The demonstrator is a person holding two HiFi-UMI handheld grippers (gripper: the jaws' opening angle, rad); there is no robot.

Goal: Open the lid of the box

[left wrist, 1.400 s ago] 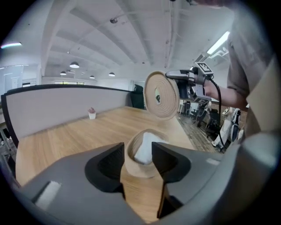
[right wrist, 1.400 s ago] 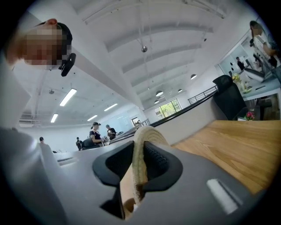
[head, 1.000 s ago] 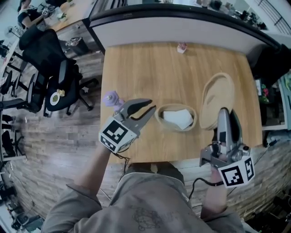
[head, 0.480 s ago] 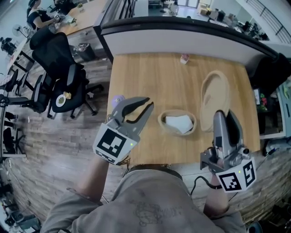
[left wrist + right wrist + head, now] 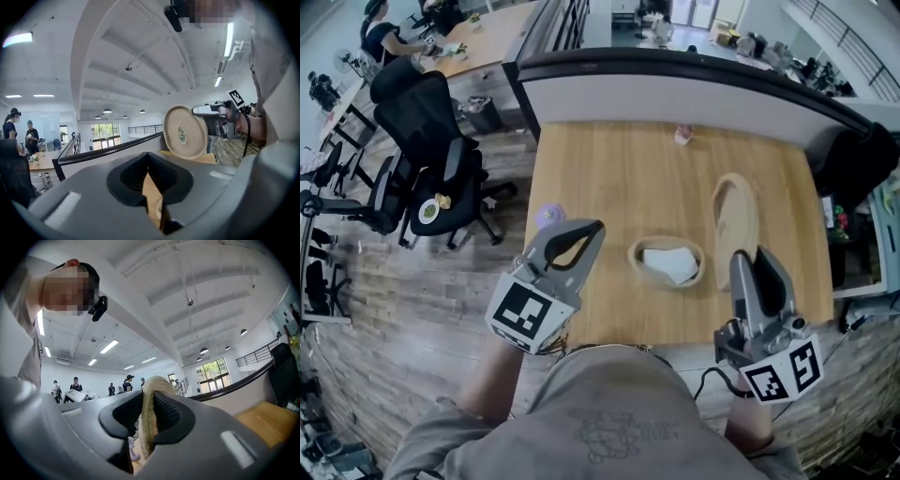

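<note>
Woven straw fills my right gripper (image 5: 746, 259): its jaws are clamped on the near rim of the lid (image 5: 734, 217), which stands tilted up on edge over the right side of the wooden table (image 5: 619, 159), just right of the box (image 5: 635, 264). The box sits open close to the table's near edge, between my two grippers, with a white cloth (image 5: 668, 263) inside it. My left gripper (image 5: 594, 228) hovers just left of the box, jaws closed together on nothing.
</note>
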